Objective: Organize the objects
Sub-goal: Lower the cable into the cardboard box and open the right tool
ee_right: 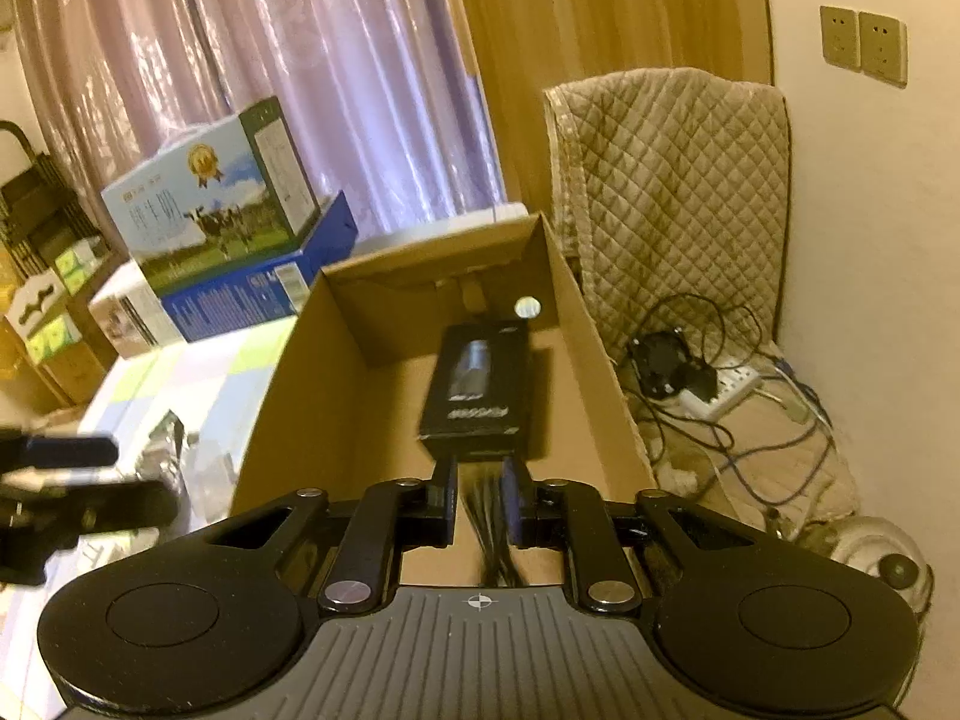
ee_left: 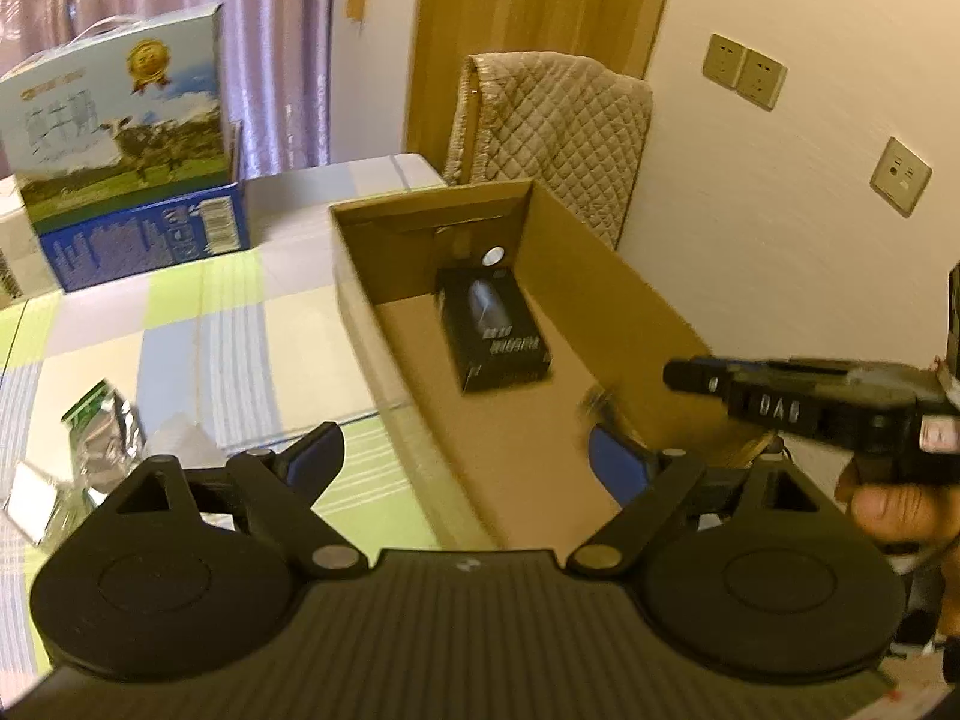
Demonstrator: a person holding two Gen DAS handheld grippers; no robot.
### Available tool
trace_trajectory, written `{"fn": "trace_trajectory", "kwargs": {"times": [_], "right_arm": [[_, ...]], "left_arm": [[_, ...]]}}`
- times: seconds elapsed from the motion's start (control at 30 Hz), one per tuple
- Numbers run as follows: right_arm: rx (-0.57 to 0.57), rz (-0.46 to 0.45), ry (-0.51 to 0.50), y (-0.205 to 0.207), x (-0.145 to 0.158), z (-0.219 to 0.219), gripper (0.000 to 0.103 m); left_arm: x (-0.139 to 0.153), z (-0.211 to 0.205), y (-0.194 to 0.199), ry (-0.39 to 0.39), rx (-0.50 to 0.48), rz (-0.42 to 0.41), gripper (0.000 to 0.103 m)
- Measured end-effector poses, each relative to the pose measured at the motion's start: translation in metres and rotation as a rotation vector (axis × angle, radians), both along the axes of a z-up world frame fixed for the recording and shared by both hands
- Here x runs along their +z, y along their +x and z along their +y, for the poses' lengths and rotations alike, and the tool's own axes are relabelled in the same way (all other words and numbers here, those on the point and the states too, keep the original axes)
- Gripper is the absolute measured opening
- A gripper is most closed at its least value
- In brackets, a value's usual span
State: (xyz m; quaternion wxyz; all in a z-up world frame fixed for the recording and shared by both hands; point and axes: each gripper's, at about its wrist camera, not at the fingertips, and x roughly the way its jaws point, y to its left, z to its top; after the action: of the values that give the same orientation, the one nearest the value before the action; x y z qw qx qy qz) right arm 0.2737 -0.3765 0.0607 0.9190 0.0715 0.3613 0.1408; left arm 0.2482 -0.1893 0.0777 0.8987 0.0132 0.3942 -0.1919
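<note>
The left gripper (ee_left: pixel 462 456) hovers level above the near end of the open cardboard box (ee_left: pixel 606 294), its jaws spread wide and empty. The right gripper (ee_right: pixel 480 504), held in a hand (ee_left: pixel 894 510) over the box, pinches a bundle of thin black strands (ee_right: pixel 489 528). A black carton (ee_right: pixel 480 390) lies flat on the box floor near the far wall.
</note>
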Motion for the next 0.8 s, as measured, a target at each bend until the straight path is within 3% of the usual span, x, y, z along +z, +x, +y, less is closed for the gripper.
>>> {"fn": "trace_trajectory", "kwargs": {"times": [0.07, 0.1, 0.57, 0.8], "right_arm": [[-0.011, -0.019, 0.015, -0.002, 0.004, -0.001, 0.043], [-0.014, -0.028, 0.02, -0.004, 0.007, -0.001, 0.044], [0.063, -0.103, 0.076, -0.075, 0.058, 0.035, 0.046], [0.144, -0.099, 0.082, -0.12, 0.063, 0.075, 0.046]], "left_arm": [[-0.001, 0.008, -0.005, -0.001, 0.013, 0.001, 0.086], [-0.002, 0.013, -0.008, 0.0, 0.023, 0.002, 0.086], [0.019, 0.101, -0.083, 0.037, 0.163, -0.021, 0.086], [0.038, 0.143, -0.129, 0.05, 0.225, -0.056, 0.089]]}}
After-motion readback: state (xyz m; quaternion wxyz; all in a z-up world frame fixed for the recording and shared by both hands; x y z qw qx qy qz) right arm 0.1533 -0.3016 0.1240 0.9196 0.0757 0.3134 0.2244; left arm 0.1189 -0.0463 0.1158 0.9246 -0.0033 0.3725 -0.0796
